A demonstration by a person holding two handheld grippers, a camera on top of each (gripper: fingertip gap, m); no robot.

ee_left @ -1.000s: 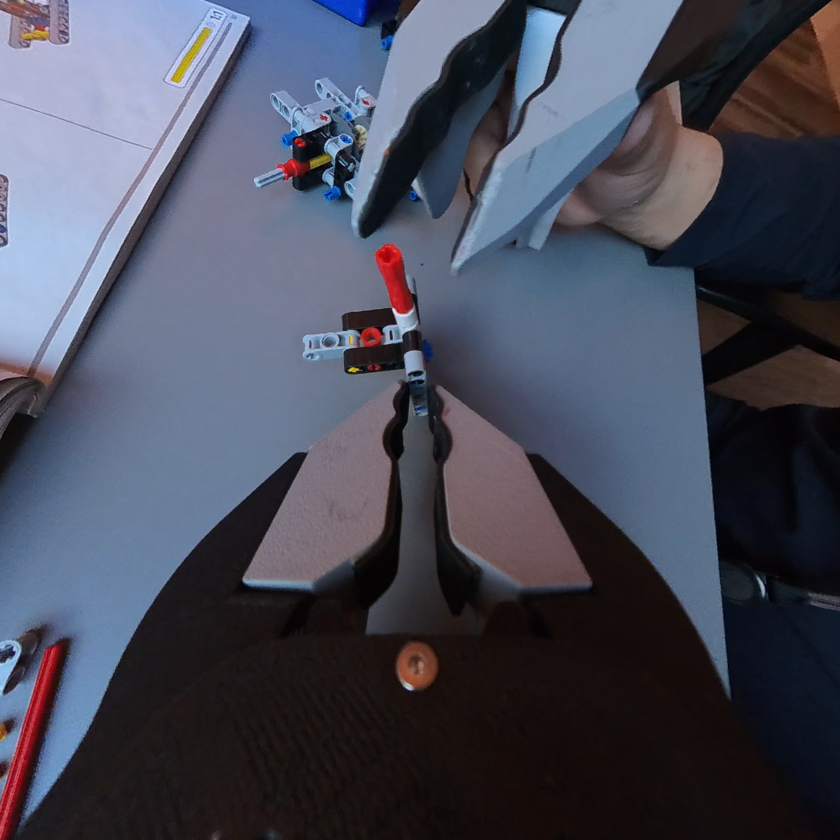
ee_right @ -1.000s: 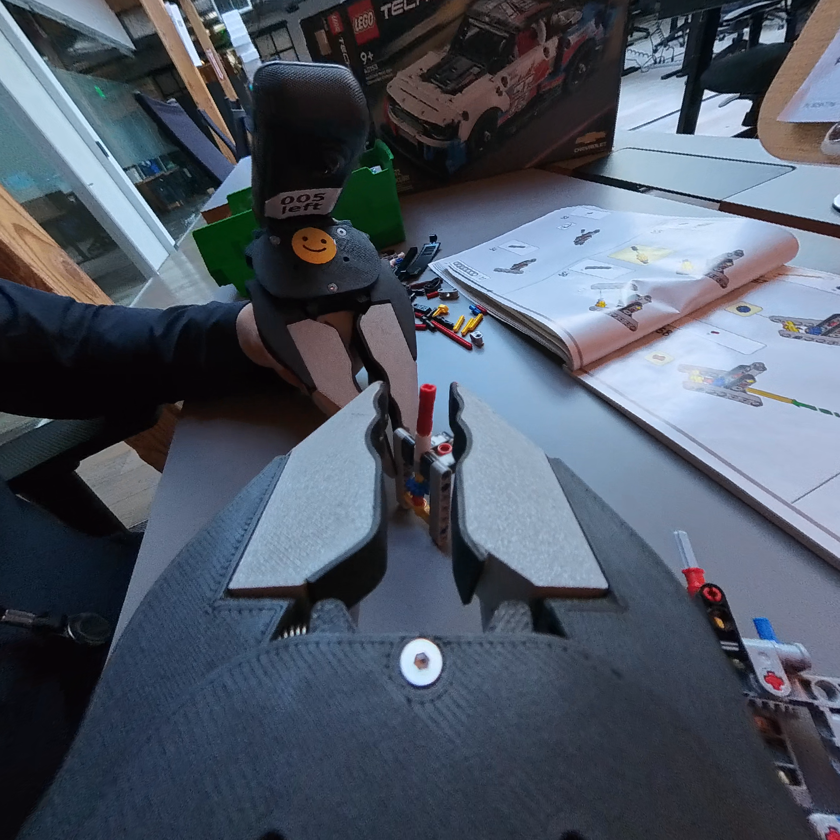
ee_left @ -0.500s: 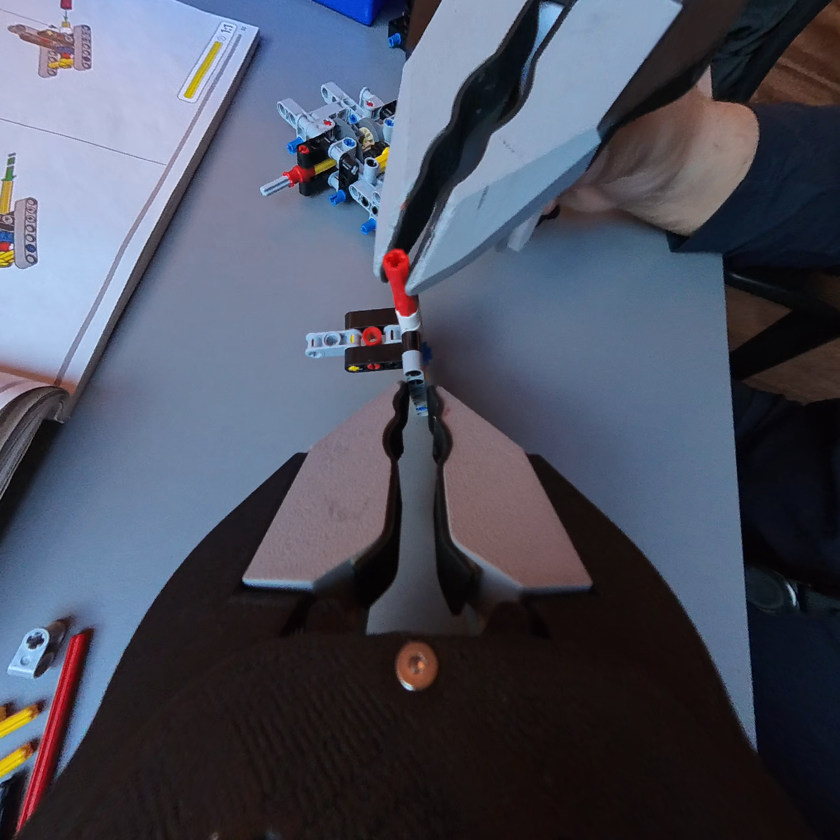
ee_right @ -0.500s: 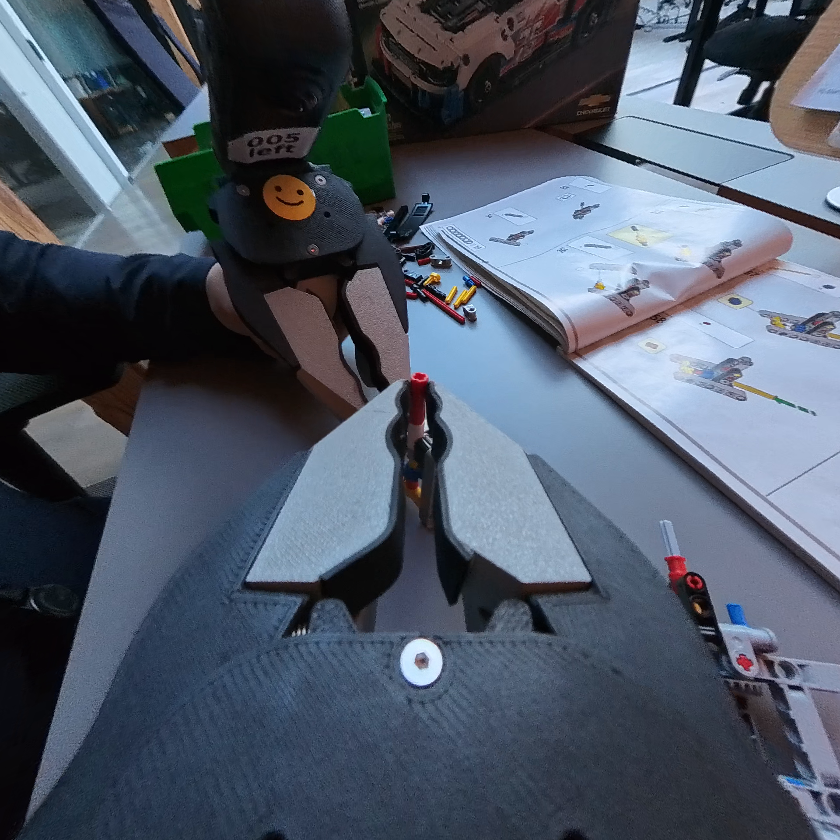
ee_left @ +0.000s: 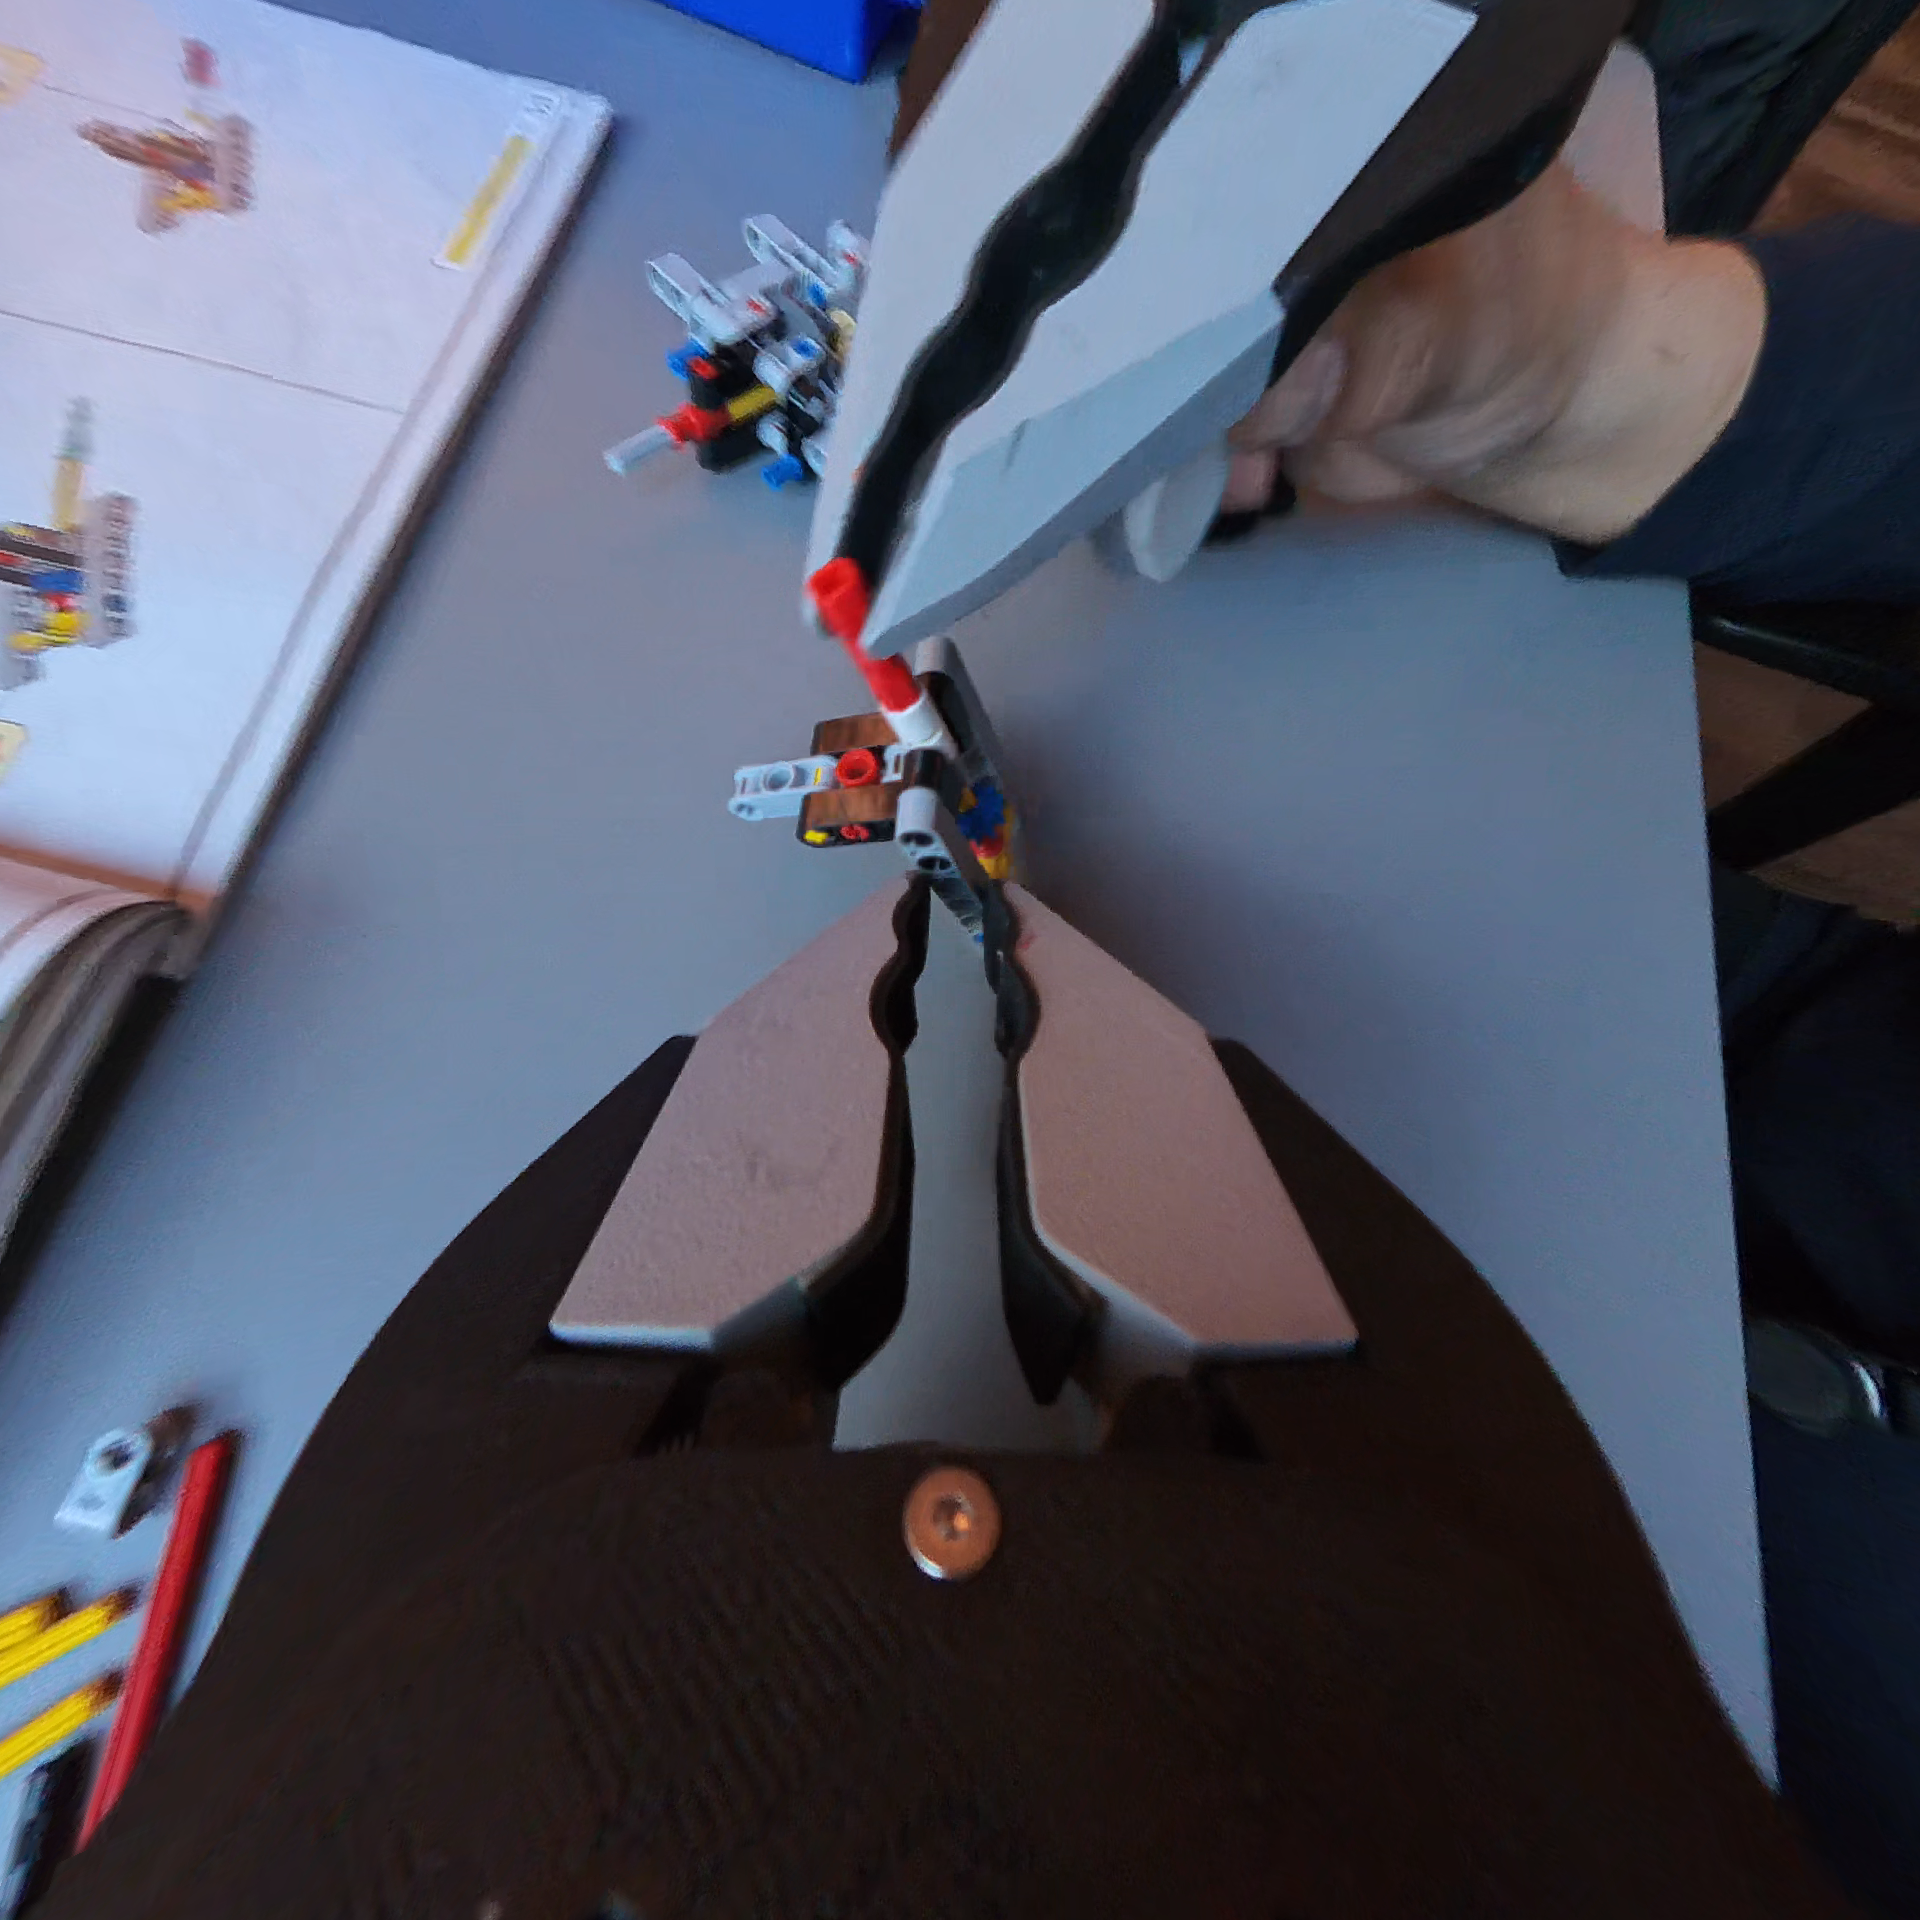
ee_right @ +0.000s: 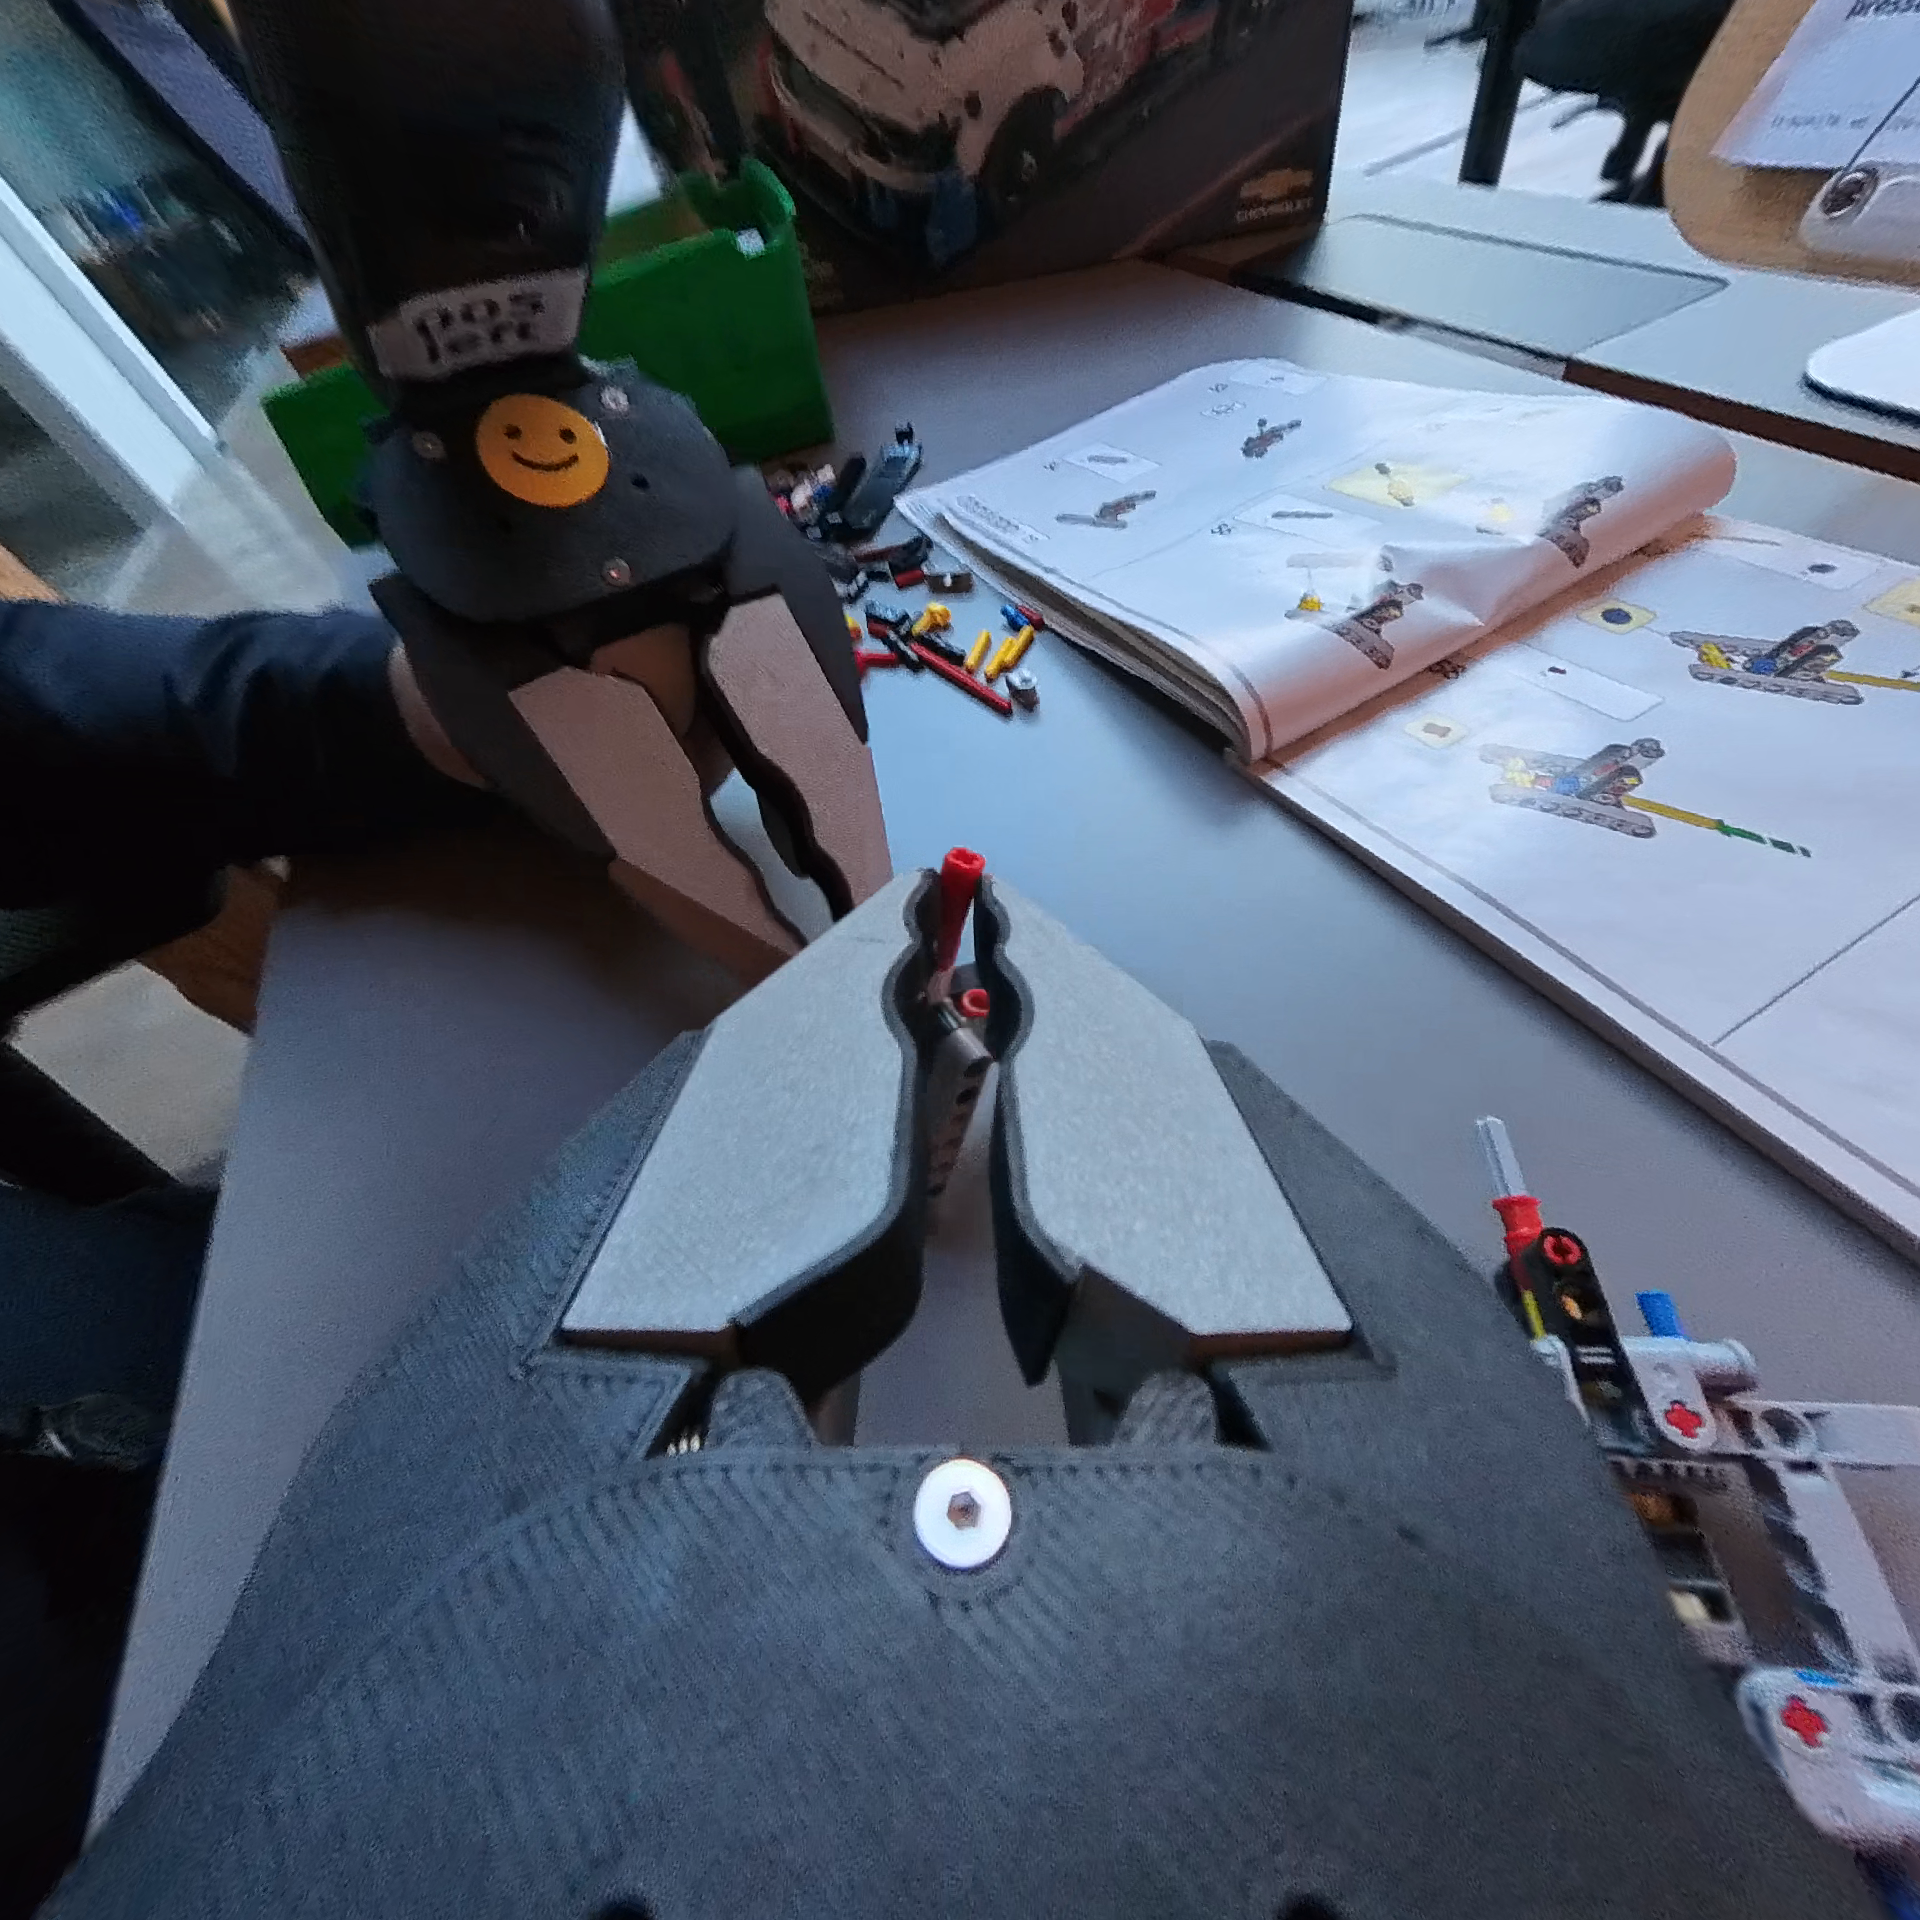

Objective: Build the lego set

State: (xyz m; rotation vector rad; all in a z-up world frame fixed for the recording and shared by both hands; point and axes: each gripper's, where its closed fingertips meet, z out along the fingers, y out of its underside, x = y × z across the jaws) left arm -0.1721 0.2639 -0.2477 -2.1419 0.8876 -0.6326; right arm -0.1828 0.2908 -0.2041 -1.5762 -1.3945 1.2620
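both hand-held grippers hold one small brick model (ee_left: 894, 790) above the grey table (ee_left: 1351, 831). left hand-held gripper (ee_left: 956, 894) is nearly shut, pinching the model's thin dark beam (ee_left: 961, 894). right hand-held gripper (ee_right: 951, 894) is shut on the red pin (ee_right: 958, 904) sticking out of the model. a bigger brick build (ee_left: 758, 353) and an open booklet (ee_left: 260, 364) lie near.
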